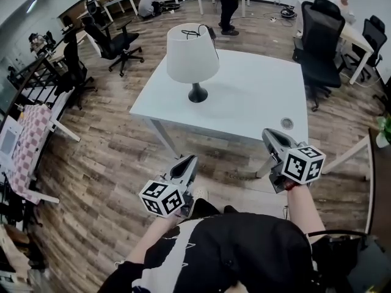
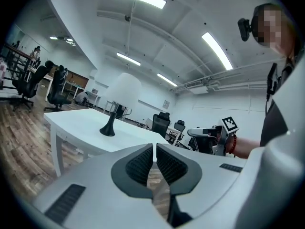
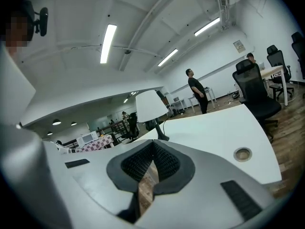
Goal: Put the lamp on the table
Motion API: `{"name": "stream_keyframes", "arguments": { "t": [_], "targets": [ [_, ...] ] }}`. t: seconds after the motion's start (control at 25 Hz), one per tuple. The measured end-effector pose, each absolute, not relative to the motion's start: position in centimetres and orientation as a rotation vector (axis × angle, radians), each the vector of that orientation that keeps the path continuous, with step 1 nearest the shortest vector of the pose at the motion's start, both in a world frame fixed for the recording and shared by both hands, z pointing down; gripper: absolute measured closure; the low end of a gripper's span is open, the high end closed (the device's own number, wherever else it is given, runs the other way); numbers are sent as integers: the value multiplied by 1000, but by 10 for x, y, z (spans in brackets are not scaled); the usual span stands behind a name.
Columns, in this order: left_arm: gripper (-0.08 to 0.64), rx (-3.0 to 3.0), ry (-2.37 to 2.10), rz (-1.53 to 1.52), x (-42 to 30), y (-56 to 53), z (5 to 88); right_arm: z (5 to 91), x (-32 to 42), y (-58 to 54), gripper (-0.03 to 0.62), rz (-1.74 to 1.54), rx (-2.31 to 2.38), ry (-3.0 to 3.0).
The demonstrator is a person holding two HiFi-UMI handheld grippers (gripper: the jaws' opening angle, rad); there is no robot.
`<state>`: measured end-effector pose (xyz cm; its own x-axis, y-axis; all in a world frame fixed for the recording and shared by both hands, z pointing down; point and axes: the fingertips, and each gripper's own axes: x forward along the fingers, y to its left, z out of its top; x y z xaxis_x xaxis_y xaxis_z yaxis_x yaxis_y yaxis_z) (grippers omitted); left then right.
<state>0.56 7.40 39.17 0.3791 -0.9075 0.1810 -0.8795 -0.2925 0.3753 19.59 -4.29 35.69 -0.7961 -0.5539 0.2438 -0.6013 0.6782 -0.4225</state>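
Observation:
A lamp (image 1: 192,58) with a white shade and a dark flared foot stands upright on the white table (image 1: 256,96), towards its left side. Its black cord hangs over the shade's top. The lamp (image 2: 120,103) also shows in the left gripper view, and the lamp (image 3: 152,109) in the right gripper view. My left gripper (image 1: 188,163) is shut and empty, held over the wooden floor in front of the table. Beside it, my right gripper (image 1: 271,137) is shut and empty at the table's near edge. Both are well apart from the lamp.
A round cable grommet (image 1: 286,124) sits in the table near its front right. Black office chairs (image 1: 321,41) stand at the table's right and at the far left (image 1: 116,41). A person (image 1: 228,5) stands behind the table. A pink checked table (image 1: 27,148) is at the left.

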Motion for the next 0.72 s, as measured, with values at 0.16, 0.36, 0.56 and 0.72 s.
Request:
{"name": "stream_keyframes", "arguments": {
  "t": [0.16,0.36,0.56,0.72],
  "targets": [
    [526,2204,-1548,-94,20,101,405,382,215,-16,575,764,962,-2741],
    [526,2132,-1538,-46,38,139,436,416,244,16,575,780,957,-2654],
    [526,2047,-1563,-50,45,177,453,433,263,41,575,787,960,-2623],
    [526,2029,-1581,-47,41,195,446,429,261,49,575,768,951,-2627]
  ]
}}
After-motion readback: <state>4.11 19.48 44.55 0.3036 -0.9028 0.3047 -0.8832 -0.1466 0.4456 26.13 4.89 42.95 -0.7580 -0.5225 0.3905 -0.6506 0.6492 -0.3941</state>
